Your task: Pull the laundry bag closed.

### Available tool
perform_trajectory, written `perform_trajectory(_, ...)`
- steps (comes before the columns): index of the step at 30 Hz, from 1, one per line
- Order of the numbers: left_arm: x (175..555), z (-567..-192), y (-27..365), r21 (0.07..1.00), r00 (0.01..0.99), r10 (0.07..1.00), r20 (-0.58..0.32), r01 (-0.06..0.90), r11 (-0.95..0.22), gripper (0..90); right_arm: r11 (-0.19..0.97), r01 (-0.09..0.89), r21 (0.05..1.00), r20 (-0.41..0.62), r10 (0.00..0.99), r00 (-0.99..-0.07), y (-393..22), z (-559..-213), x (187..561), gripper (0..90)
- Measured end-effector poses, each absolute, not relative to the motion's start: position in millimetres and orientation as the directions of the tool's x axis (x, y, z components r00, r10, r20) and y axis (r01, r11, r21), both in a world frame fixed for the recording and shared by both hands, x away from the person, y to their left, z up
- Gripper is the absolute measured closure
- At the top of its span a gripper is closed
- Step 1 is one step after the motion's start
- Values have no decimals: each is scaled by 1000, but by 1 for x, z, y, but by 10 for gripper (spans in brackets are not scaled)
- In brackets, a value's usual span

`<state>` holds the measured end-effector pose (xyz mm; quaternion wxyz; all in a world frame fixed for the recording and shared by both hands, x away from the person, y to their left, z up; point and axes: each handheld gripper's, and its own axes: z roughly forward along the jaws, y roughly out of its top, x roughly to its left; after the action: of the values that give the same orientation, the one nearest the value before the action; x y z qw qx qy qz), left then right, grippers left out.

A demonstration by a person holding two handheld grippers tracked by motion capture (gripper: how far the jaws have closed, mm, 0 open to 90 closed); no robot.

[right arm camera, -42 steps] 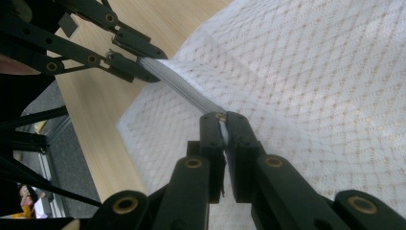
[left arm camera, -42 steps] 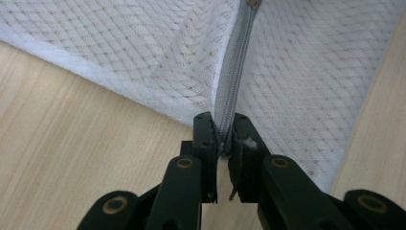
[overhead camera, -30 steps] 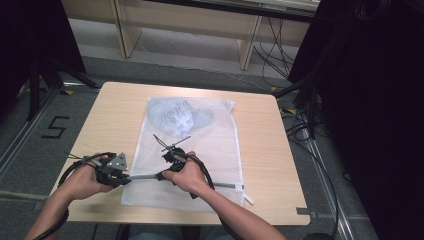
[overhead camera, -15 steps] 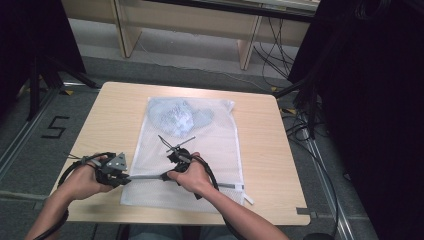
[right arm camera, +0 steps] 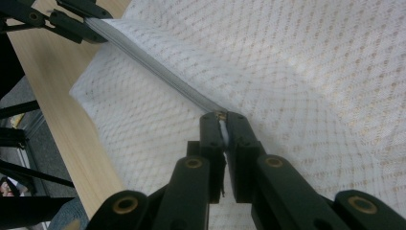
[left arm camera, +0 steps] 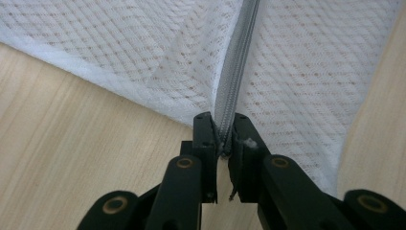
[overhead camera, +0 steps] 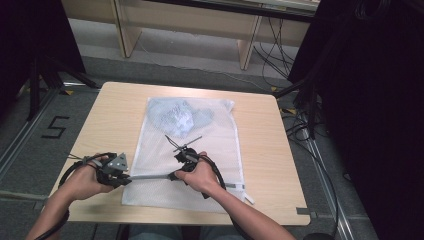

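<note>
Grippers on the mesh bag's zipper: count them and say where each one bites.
2. The left gripper clamps the zipper at the mesh bag's near left corner; the right gripper pinches the zipper farther along, by the slider.

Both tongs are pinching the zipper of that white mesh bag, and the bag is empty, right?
Not empty: the high view shows pale blue clothing inside the white mesh bag. The left tongs and right tongs do pinch its zipper.

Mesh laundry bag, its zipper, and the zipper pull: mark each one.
mesh laundry bag (overhead camera: 220, 145), high view, bare white netting right of centre.
zipper (left arm camera: 234, 86), left gripper view, grey tape above the jaws.
zipper pull (right arm camera: 221, 128), right gripper view, white tab pinched between the jaws.
</note>
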<state>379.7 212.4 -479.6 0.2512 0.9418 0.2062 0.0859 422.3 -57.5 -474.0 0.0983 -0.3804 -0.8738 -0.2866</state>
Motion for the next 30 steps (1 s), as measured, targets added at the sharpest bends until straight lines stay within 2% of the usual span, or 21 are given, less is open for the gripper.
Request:
perform_trajectory(2, 381, -479, 212, 502, 905, 419, 70, 331, -799, 819, 546, 716, 436, 385, 606, -696, -59, -475, 423, 871)
perform_trajectory(3, 380, -479, 212, 507, 903, 425, 67, 336, -794, 819, 542, 748, 384, 383, 643, -663, -59, -472, 420, 871)
perform_trajectory(4, 380, -479, 212, 509, 901, 429, 67, 339, -791, 818, 539, 749, 386, 390, 641, -661, -59, -472, 420, 871)
perform_trajectory(6, 381, -477, 214, 489, 905, 416, 85, 326, -809, 819, 559, 696, 450, 370, 593, -715, -61, -475, 424, 871)
perform_trajectory(7, 380, -477, 214, 487, 903, 423, 77, 336, -806, 819, 541, 740, 399, 372, 642, -670, -61, -473, 422, 871)
perform_trajectory(8, 381, -476, 215, 486, 906, 414, 89, 323, -812, 819, 563, 710, 424, 367, 610, -703, -64, -475, 424, 871)
perform_trajectory(14, 381, -476, 214, 488, 906, 414, 85, 325, -811, 819, 542, 720, 433, 383, 613, -691, -65, -476, 423, 871)
perform_trajectory(18, 381, -476, 214, 486, 905, 417, 81, 330, -810, 819, 539, 739, 406, 396, 625, -673, -67, -475, 423, 871)
perform_trajectory(23, 381, -476, 214, 485, 905, 418, 80, 331, -809, 819, 557, 712, 427, 364, 615, -699, -70, -476, 424, 871)
perform_trajectory(24, 381, -476, 214, 484, 904, 420, 76, 335, -808, 819, 538, 730, 422, 395, 616, -682, -69, -475, 423, 871)
perform_trajectory(26, 381, -476, 213, 482, 905, 417, 82, 331, -811, 819, 535, 731, 423, 367, 636, -679, -70, -475, 422, 871)
perform_trajectory(27, 381, -476, 213, 480, 904, 420, 75, 337, -810, 818, 539, 731, 418, 392, 619, -681, -71, -476, 423, 871)
perform_trajectory(28, 381, -476, 213, 479, 904, 420, 77, 336, -811, 819, 530, 760, 376, 391, 653, -649, -71, -474, 422, 871)
perform_trajectory(29, 381, -476, 213, 477, 904, 420, 79, 336, -812, 818, 540, 751, 380, 371, 655, -659, -73, -474, 422, 871)
perform_trajectory(30, 381, -476, 212, 478, 904, 420, 78, 336, -812, 819, 547, 719, 429, 363, 624, -692, -74, -477, 423, 871)
